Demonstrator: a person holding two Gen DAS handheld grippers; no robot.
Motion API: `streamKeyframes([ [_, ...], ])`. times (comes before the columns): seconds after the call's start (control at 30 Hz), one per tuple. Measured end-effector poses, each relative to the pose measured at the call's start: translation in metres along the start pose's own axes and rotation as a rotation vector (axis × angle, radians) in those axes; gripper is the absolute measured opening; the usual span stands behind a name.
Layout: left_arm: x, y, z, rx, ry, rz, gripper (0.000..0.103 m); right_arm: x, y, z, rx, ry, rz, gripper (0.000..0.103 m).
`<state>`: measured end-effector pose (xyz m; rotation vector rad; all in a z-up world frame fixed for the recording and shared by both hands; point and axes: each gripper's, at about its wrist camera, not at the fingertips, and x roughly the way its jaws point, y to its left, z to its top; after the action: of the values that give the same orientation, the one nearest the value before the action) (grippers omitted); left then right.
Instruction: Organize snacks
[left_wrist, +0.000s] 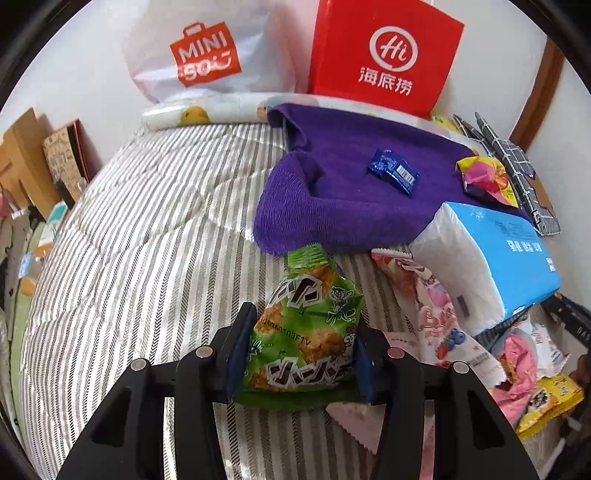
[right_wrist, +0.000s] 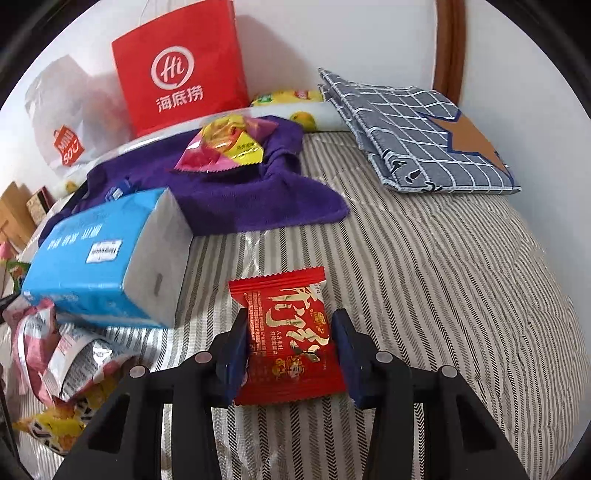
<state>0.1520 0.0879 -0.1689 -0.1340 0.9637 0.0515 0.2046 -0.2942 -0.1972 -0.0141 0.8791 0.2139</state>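
A: What has the left gripper (left_wrist: 299, 350) got?

B: Its 2 blue pads are clamped on a green snack packet (left_wrist: 306, 332), over the striped quilt (left_wrist: 147, 229).

A: And the right gripper (right_wrist: 291, 347)?

B: Closed on a red snack packet (right_wrist: 290, 339), near edge of the quilt.

A: Anything farther back?

B: A purple towel (left_wrist: 332, 199) carrying a blue candy wrapper (left_wrist: 393, 174) and a pink-yellow packet (left_wrist: 487, 177); a blue tissue pack (left_wrist: 491, 258) just right of the green packet; a red paper bag (left_wrist: 384, 55) at the wall.
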Motion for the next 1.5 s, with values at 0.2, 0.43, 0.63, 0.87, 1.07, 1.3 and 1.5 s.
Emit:
streamKeyframes([
  [0.2,0.001,-0.001,-0.001,-0.007,-0.021,0.009,0.049,0.002,0.0,0.0,0.006,0.008,-0.001,0.043],
  [0.43,0.002,-0.005,-0.003,0.007,-0.018,0.034,0.05,0.004,0.006,-0.002,-0.028,0.015,-0.039,0.046],
  [0.63,0.002,-0.004,-0.003,0.007,-0.017,0.036,0.05,0.004,0.006,-0.002,-0.022,0.017,-0.052,0.051],
  [0.87,0.001,-0.004,-0.003,0.002,-0.018,0.034,0.048,0.003,0.003,-0.001,-0.007,0.01,-0.052,0.042],
  [1.07,-0.004,0.0,-0.004,-0.004,-0.018,0.003,0.046,-0.003,-0.001,-0.002,0.031,-0.012,-0.052,0.041],
  [1.3,-0.027,0.005,0.0,-0.002,-0.028,0.014,0.046,-0.041,-0.002,-0.002,0.088,-0.069,-0.009,0.041],
  [1.5,-0.052,0.003,0.008,0.002,-0.066,0.006,0.046,-0.07,0.004,0.007,0.107,-0.118,0.021,0.041],
])
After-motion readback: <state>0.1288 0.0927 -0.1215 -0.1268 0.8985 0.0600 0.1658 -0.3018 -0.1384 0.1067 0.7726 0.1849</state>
